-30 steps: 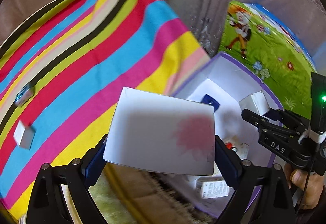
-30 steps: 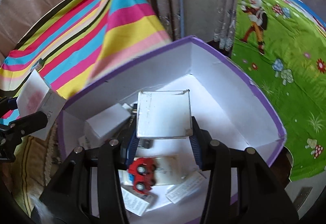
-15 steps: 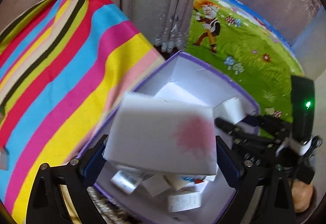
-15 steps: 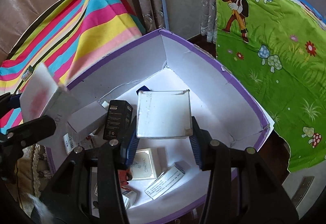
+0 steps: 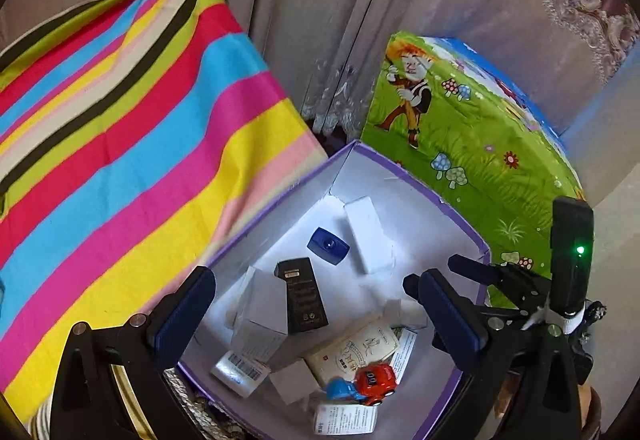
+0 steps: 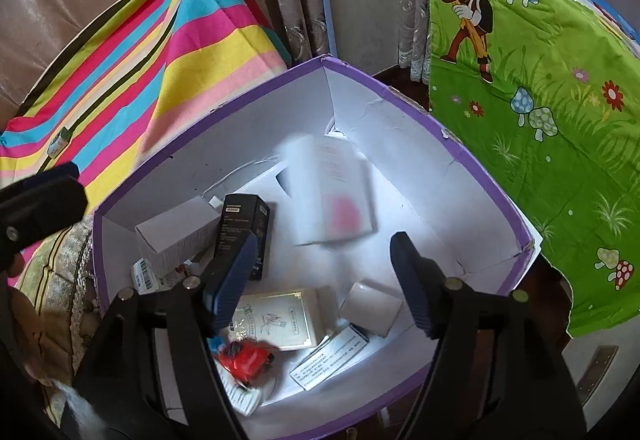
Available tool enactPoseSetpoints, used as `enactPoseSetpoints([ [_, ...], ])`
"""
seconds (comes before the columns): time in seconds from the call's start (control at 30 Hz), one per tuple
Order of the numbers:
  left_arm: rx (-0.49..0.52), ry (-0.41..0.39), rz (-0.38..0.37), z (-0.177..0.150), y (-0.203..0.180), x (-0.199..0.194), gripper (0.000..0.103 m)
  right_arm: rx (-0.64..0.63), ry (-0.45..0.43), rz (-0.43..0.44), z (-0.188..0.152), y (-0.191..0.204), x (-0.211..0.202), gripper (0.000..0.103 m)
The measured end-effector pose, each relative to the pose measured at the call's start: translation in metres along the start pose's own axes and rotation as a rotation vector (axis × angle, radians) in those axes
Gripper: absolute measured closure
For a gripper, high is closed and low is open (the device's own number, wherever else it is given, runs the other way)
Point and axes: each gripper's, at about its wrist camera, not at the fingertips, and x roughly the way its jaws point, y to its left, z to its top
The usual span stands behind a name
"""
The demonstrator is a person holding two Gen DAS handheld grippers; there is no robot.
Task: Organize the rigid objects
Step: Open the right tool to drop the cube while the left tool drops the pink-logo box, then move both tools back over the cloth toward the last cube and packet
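Your left gripper [image 5: 310,314] hangs over the purple-rimmed box [image 5: 464,226], fingers spread wide and empty. Your right gripper [image 6: 320,282] is above the same box, its jaws opening with nothing between them. Nearest you inside the box lie a red toy car [image 6: 246,358] and a cream carton [image 6: 276,320]; farther in stands a black carton [image 6: 240,230]. Beyond it, a blurred white box with a pink mark [image 6: 332,190] is inside the box, apart from both grippers. The striped cloth [image 6: 160,52] lies left of the box.

Both wrist views steeply down, close — shared purple-rimmed box [image 5: 464,228].
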Motion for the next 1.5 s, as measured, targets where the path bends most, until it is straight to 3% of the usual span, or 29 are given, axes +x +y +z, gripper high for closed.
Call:
enactPoseSetpoints([
  [0.63,-0.108,-0.032,-0.043,-0.01,0.049,-0.033,0.0,-0.088,-0.01,-0.025,0.003,0.032,-0.01,0.03],
  [1.5,-0.311,-0.117,0.053,-0.036,0.165,-0.086,0.001,-0.238,-0.043,0.075,0.023,0.119,-0.036,0.029],
])
